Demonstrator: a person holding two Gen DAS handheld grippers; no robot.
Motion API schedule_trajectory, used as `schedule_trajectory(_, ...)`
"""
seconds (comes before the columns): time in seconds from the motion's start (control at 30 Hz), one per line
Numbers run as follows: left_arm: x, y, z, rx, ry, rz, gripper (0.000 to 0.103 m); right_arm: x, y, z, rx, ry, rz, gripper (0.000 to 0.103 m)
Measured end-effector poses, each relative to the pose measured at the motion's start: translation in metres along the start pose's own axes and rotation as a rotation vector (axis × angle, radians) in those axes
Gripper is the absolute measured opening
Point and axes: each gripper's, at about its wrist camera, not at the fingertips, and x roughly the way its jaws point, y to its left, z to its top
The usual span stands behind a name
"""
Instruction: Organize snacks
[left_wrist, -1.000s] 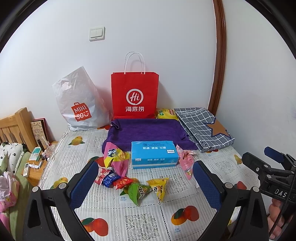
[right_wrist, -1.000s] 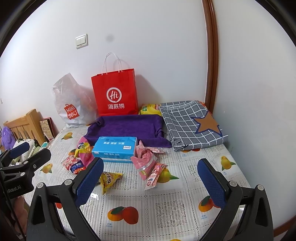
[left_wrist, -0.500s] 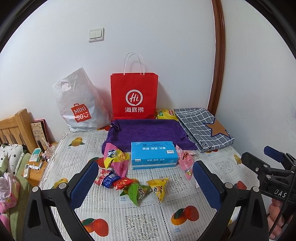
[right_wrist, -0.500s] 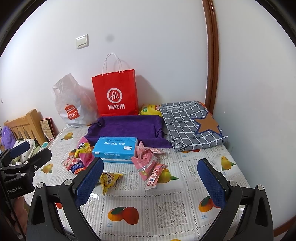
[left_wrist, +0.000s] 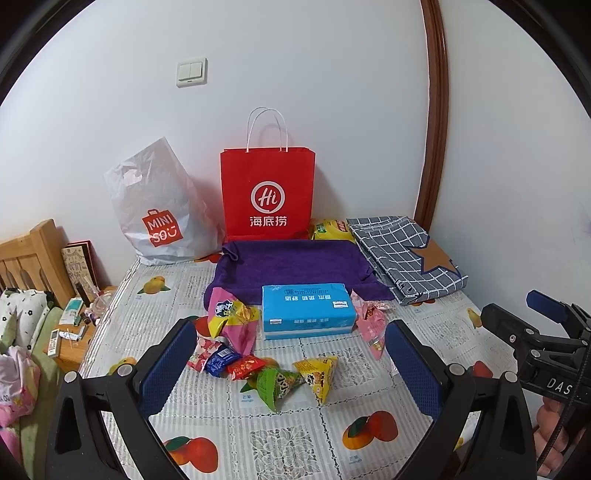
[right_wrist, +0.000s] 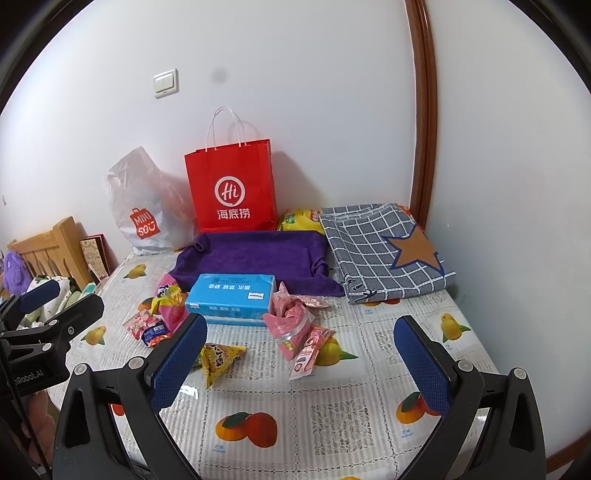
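- State: the left gripper (left_wrist: 291, 354) and the right gripper (right_wrist: 295, 354) both hover above the table (left_wrist: 295, 439) with fingers spread wide and nothing between the pads. No snack is touched, so the task reads as not yet begun.
- Location of the work: the snacks lie loose on the fruit-print cloth in front of the blue tissue box (left_wrist: 308, 310). To its left are a pink-and-yellow bag (left_wrist: 232, 321) and three small packets (left_wrist: 225, 362); in front are a green triangular pack (left_wrist: 275, 382) and a yellow triangular pack (left_wrist: 319, 373), touching at one corner; to its right are crumpled pink wrappers (right_wrist: 291, 325).
- Destination: the purple cloth tray (left_wrist: 295, 264) just behind the box is the probable collection point (this is a judgement; the red paper bag (left_wrist: 267, 195) is an alternative).
- Division of labour: assign the left-hand group to the left gripper and the pink wrappers to the right gripper, so the tools do not cross.
- Approach: descend over one item only. Start with an outlying pack, since the three small packets overlap and a low pass may drag a neighbour.
- Grasp: close on a crimped seam or a corner, not the puffed middle (film packs are slippery and crush easily).
- Transfer: lift clear of the tissue box before moving toward the tray; the box stands between the snacks and the tray.
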Motion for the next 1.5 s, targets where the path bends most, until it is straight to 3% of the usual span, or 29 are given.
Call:
schedule_trajectory(0.53,0.005,0.000,-0.001,0.001,-0.003,-0.010,0.102,-0.005,-0.001,0.002,-0.002,-0.034,0.007,0.101)
schedule_trajectory(0.83,0.035,0.018,-0.006,-0.027,0.049,0.015,0.102,0.020,-0.018,-0.001,0.034,-0.009,0.023,0.099)
schedule_trajectory(1.0,0.062,0.026,-0.012,-0.032,0.092,0.043,0.102,0.053,-0.024,-0.009,0.045,0.046,0.019,0.088)
schedule_trajectory(1.13,0.086,0.037,-0.017,-0.060,0.147,0.051,0.101,0.090,-0.031,-0.018,0.066,0.136,0.013,0.070)
schedule_trajectory(1.3,0.105,0.051,-0.018,-0.070,0.178,0.069,0.101,0.134,-0.035,-0.027,0.065,0.201,0.010,0.068)
schedule_trajectory(1.37,0.114,0.059,-0.020,-0.073,0.195,0.084,0.101,0.150,-0.037,-0.032,0.067,0.231,0.015,0.059)
schedule_trajectory(1.5,0.130,0.077,-0.024,-0.095,0.227,0.105,0.101,0.186,-0.038,-0.044,0.075,0.306,0.022,0.052)
